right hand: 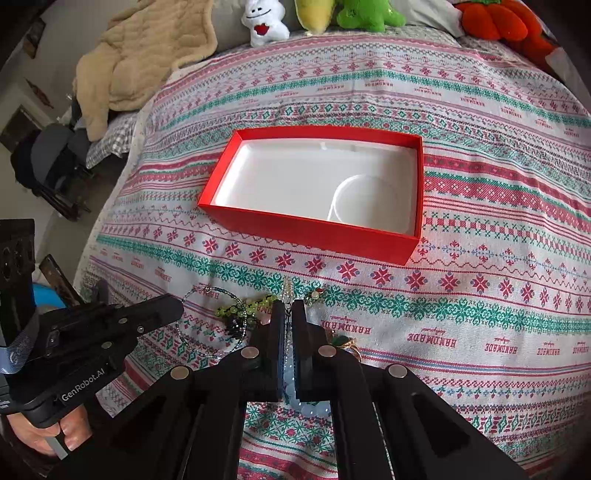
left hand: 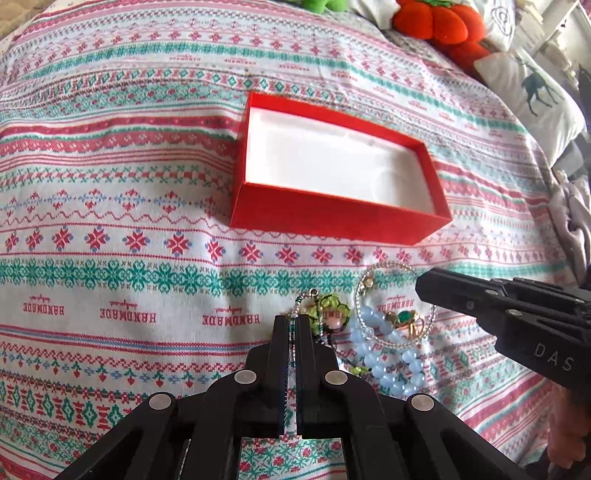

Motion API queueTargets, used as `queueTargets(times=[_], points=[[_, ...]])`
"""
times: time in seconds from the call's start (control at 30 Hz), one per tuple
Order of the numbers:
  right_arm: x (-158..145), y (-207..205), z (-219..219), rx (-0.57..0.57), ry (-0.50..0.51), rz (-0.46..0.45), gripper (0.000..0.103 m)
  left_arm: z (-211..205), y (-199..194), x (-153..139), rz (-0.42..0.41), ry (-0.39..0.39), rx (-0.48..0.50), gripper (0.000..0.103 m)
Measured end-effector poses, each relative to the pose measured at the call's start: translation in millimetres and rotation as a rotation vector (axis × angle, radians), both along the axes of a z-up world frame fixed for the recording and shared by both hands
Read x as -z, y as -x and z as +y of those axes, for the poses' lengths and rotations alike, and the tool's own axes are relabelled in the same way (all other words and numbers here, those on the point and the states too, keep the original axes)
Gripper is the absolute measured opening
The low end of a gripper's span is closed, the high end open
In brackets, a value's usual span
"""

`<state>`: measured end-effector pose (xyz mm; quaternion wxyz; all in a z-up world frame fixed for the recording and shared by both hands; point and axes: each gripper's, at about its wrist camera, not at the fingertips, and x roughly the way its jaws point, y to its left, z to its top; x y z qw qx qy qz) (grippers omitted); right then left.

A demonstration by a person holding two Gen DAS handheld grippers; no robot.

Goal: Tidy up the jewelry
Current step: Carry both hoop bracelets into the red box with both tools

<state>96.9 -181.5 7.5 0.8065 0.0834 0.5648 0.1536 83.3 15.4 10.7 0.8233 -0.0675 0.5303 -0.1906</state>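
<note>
An open red box point(left hand: 332, 218) point(right hand: 306, 229) with a white lining lies on the patterned bedspread, with nothing in it. In front of it is a tangle of jewelry: a light blue bead bracelet point(left hand: 388, 360), a green bead bracelet point(left hand: 332, 306) point(right hand: 240, 312), a gold ring with a green stone point(left hand: 404, 318) point(right hand: 343, 341) and a clear bead loop point(left hand: 395, 266). My left gripper point(left hand: 291, 319) point(right hand: 177, 306) is shut on a thin teal bead chain point(left hand: 292, 343) point(right hand: 214, 291). My right gripper point(right hand: 289, 306) point(left hand: 421, 286) is shut on the clear bead strand point(right hand: 288, 332). Both are just above the pile.
Plush toys line the far edge of the bed: an orange pumpkin point(left hand: 439, 22) point(right hand: 495, 18), a green one point(right hand: 365, 14) and a white one point(right hand: 264, 22). A beige blanket point(right hand: 147, 55) lies far left and a deer-print pillow point(left hand: 535, 92) on the right. The bed drops off at the left.
</note>
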Motion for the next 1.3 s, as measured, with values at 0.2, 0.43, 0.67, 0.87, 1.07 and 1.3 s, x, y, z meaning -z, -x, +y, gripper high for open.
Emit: queueTargets(times=[0.2,0.43,0.67,0.87,1.07,1.3], points=[[-13.3,-1.1,-7.0,0.030,0.001,-0.038,0.003,-7.7,-7.9,-26.8,-0.073,0.018,-0.002,0.000],[-23.0,-4.0,-12.4,0.053,0.008,-0.068,0.004,-21.7,-23.2,-37.7,-0.087,0.024,0.011,0.000],[-38.8,-5.2,-27.2,0.094,-0.076,-0.068,0.003,-10.3,-27.6,10.1,0.073,-0.098,-0.003,0.000],[-42.3,-5.6,-33.2,0.110,-0.096,-0.063,0.003,-1.8,-25.9,44.1,0.173,-0.126,-0.022,0.002],[-42.6,-4.6,-30.2,0.107,-0.098,-0.057,0.003,-6.6,-29.0,62.3,0.219,-0.147,-0.030,0.013],[-50.3,-5.1,-30.4,0.112,-0.107,-0.067,0.003,-20.8,-26.5,43.2,0.123,-0.193,-0.017,0.000]])
